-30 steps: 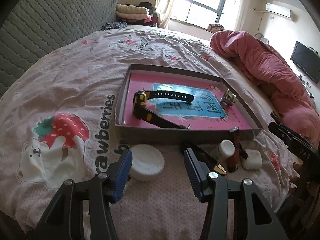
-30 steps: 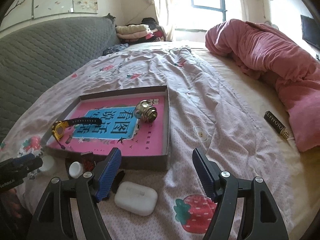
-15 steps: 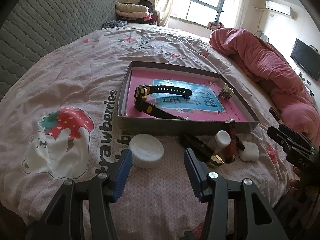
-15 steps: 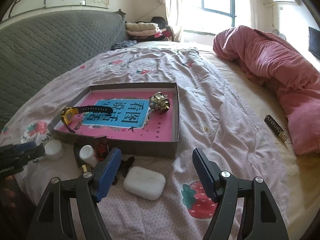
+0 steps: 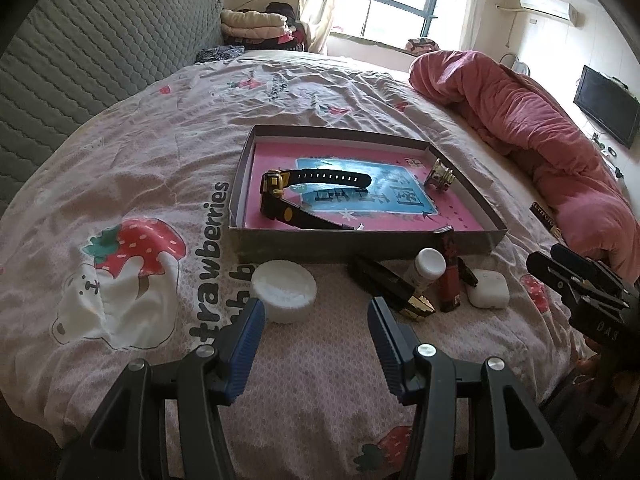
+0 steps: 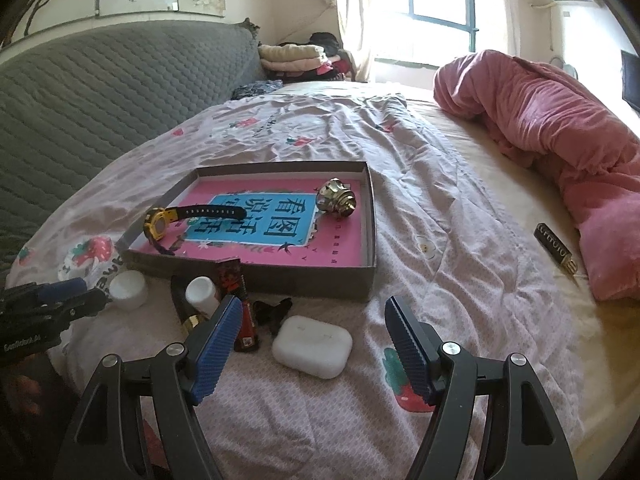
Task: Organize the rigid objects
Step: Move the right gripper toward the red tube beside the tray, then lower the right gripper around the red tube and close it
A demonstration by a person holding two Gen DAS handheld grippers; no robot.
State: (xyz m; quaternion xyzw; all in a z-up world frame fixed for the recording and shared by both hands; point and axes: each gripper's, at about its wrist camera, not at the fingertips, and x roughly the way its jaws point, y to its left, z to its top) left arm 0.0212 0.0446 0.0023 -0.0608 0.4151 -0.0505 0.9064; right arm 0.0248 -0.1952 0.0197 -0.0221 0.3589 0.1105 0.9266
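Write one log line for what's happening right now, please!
left tool open, empty | right tool open, empty | watch in box | white case on bed

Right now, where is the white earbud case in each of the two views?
Left wrist view: the white earbud case lies right of centre on the bedsheet, beyond the red tube.
Right wrist view: it lies low at centre, between the open tool's fingers.
Shared landmark: the pink-lined box behind it.

Bedsheet (image 5: 132, 184) pale pink, strawberry print; box (image 5: 360, 246) grey outside, pink-and-blue printed floor; watch (image 5: 276, 194) black with yellow; round jar (image 5: 285, 290) and earbud case (image 6: 312, 346) white; blanket (image 5: 532, 132), upper right, rose pink; gripper pads (image 6: 218, 344) blue
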